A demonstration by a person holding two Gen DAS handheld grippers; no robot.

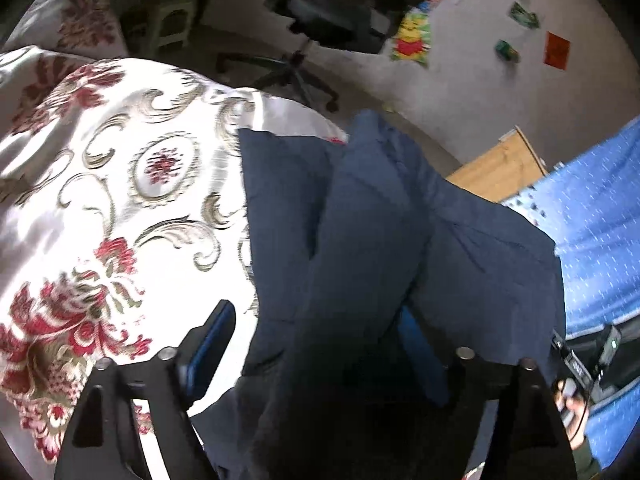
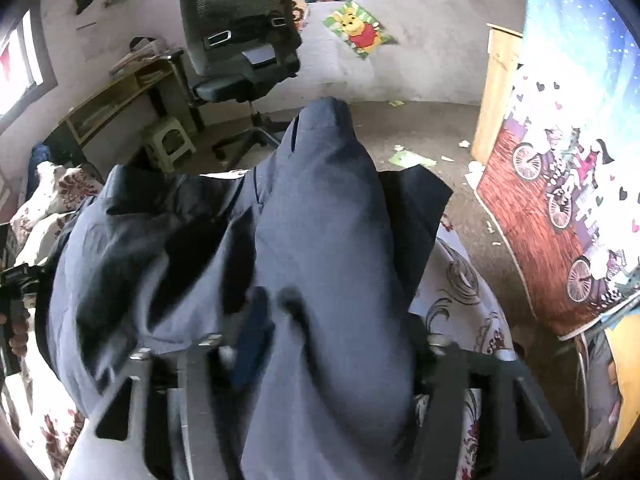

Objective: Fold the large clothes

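Note:
A large navy blue garment (image 1: 360, 216) lies bunched on a white bedspread with red flowers (image 1: 120, 200). My left gripper (image 1: 316, 344) has its blue-padded fingers (image 1: 212, 344) spread wide; cloth drapes over the gap and hides the right finger. In the right wrist view the same garment (image 2: 320, 240) is heaped over my right gripper (image 2: 332, 320). One blue pad (image 2: 254, 332) shows at the left; the other finger is hidden under the cloth.
A black office chair (image 2: 240, 40) and a small stool (image 2: 168, 140) stand on the floor beyond the bed. A desk (image 2: 112, 100) is at the left wall. A patterned blue curtain (image 2: 580, 140) and a wooden panel (image 2: 496, 88) are at the right.

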